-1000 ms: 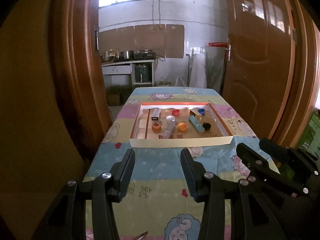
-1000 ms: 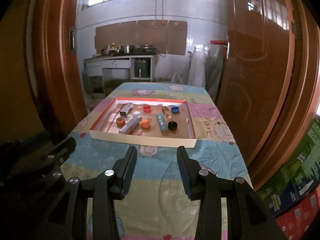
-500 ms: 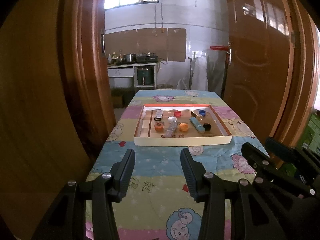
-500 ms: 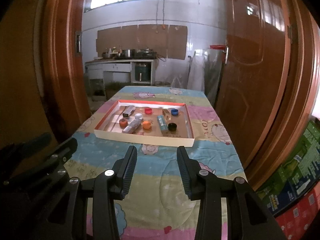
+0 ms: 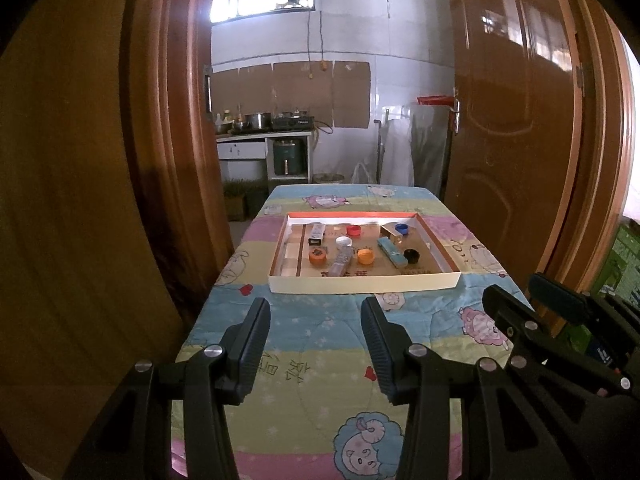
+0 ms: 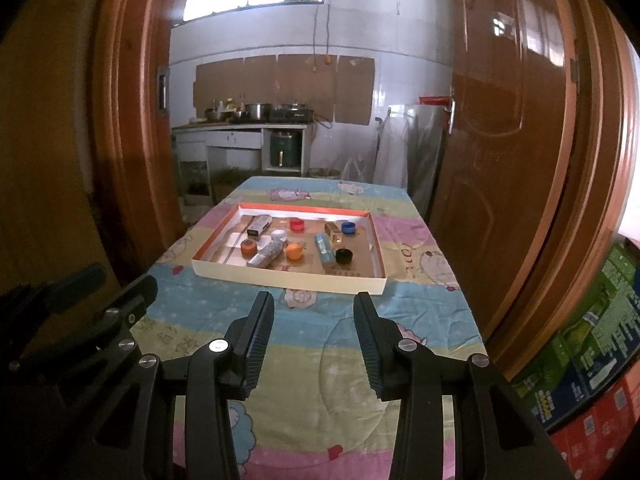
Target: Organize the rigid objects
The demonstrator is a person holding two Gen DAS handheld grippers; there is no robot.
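**Two open hand-held grippers wait in front of the tray**

Two hand-held grippers are in your hands, and both point at the bench (image 5: 320, 364) with its bright cartoon cloth. Your left hand-held gripper (image 5: 315, 312) has its jaws apart with nothing between them. It hangs over the near part of the cloth, well apart from the tray.

Farther along the bench sits a flat tray (image 5: 362, 282) with a white front wall and an orange rim. All the small things lie inside it. Going from left to right, you can see a small box with a black end (image 5: 316, 234), an orange cap (image 5: 317, 257), a white cap (image 5: 344, 241), and a clear little bottle lying on its side (image 5: 341, 265). Next come a red cap (image 5: 353, 230), another orange cap (image 5: 365, 256), a light blue box lying flat (image 5: 392, 252), a brown box (image 5: 390, 233), a blue cap (image 5: 401, 229) and a black cap (image 5: 411, 256).

Your right hand-held gripper (image 6: 314, 312) also has its jaws apart and holds nothing. It too hangs over the near cloth, short of the tray's front wall. On the far right of its view, coloured cardboard boxes (image 6: 592, 340) are stacked beside the wooden door (image 6: 512, 152).
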